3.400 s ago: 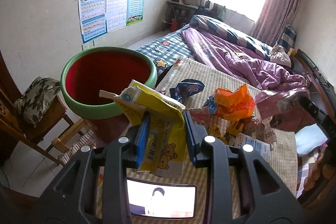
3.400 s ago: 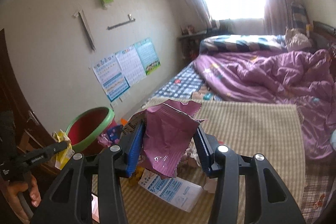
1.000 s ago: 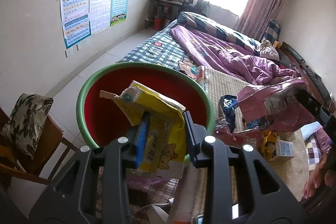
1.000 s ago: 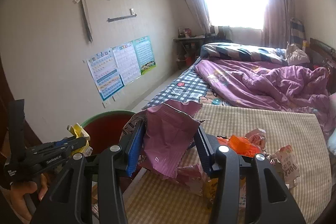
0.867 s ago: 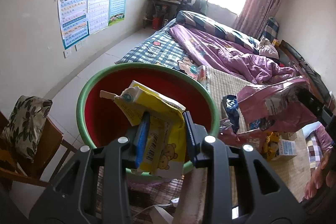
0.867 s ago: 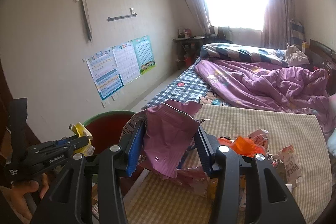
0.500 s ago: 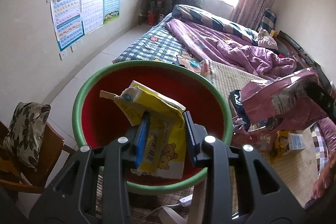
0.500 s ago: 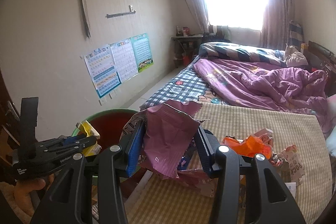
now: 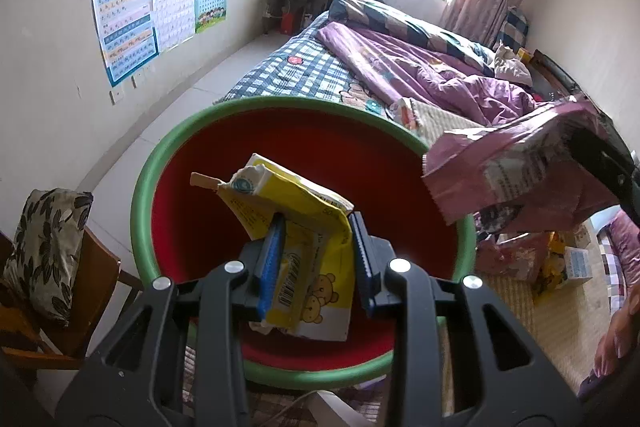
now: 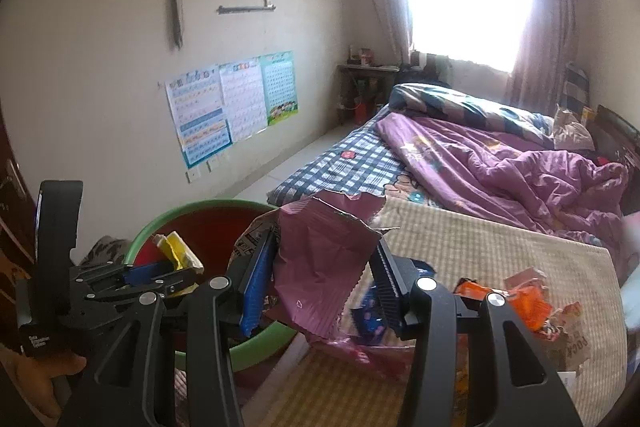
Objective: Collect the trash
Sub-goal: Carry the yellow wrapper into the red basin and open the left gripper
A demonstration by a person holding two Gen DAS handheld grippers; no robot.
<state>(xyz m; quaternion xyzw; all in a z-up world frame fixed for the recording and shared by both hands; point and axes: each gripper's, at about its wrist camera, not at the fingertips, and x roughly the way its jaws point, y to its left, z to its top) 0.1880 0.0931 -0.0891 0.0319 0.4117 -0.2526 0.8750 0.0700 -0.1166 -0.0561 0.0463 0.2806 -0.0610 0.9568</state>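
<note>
Yellow, bear-printed plastic fills the left claw (image 9: 316, 259): its jaws are nearly closed and pinch the yellow wrapper (image 9: 304, 227), which now hangs directly over the red inside of the green-rimmed basin (image 9: 168, 163). A few seconds ago that basin stood off to the left of the wrapper, beyond the striped mat; since then the left hand has carried its load across and lower, so the basin's rim rings the wrapper on every side in the left wrist view. The right claw (image 10: 320, 267), about half open, grips a torn purple snack bag (image 10: 320, 251) and has drifted the same way: the bag has come up to the near rim but is not plainly over the red hollow yet. By my reading, the left piece is ready to be let go, and the right needs a little more travel. More litter, among it an orange wrapper (image 10: 524, 301), lies on the mat (image 10: 480, 251) on the bed, uncollected.
</note>
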